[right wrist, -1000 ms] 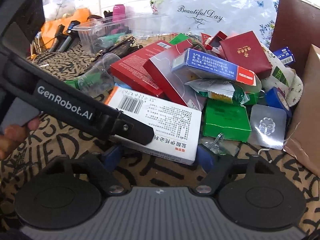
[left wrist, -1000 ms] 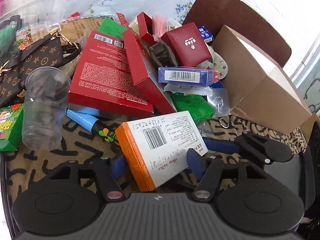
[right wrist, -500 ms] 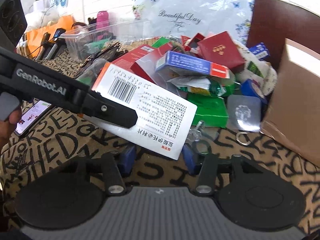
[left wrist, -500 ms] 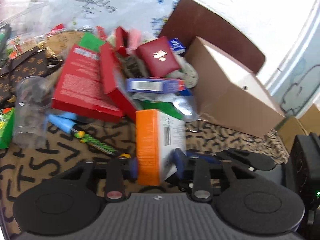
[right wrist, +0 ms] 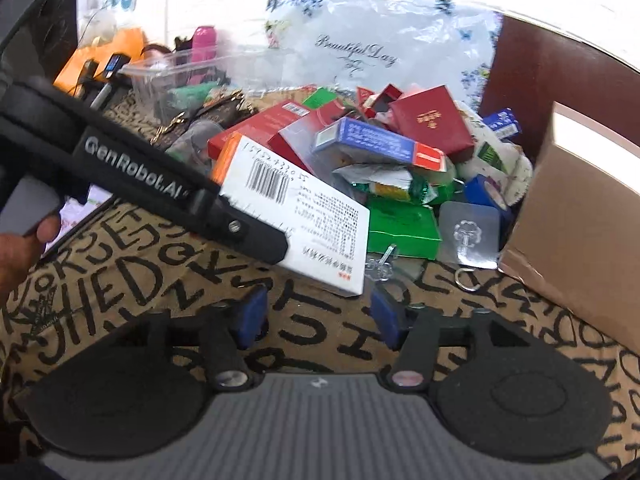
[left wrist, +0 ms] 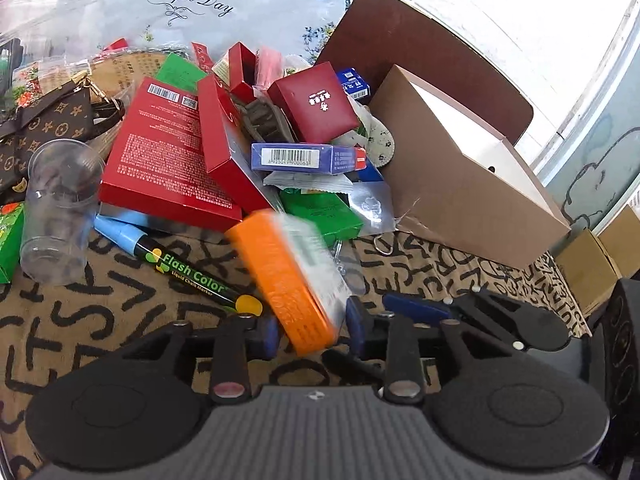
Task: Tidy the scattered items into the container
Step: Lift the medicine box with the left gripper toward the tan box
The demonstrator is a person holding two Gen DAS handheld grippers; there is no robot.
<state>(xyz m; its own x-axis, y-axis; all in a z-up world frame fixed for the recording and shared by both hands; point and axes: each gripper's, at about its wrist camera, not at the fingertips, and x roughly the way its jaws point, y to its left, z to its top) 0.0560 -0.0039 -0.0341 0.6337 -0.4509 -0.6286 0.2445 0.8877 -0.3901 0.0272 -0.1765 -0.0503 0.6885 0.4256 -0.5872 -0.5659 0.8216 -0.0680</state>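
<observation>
My left hand-held gripper (left wrist: 310, 330) is clamping the orange-and-white box (left wrist: 288, 276); the right hand-held gripper (right wrist: 318, 316) is spread wide; the marker (left wrist: 188, 274) reads "Flash Color".

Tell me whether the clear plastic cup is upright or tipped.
Tipped: the clear plastic cup lies on its side on the patterned cloth, open mouth facing the pile.

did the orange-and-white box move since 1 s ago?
Yes. The box, flat on the cloth by the green box before, is now lifted and tilted in the left tongs.
</observation>
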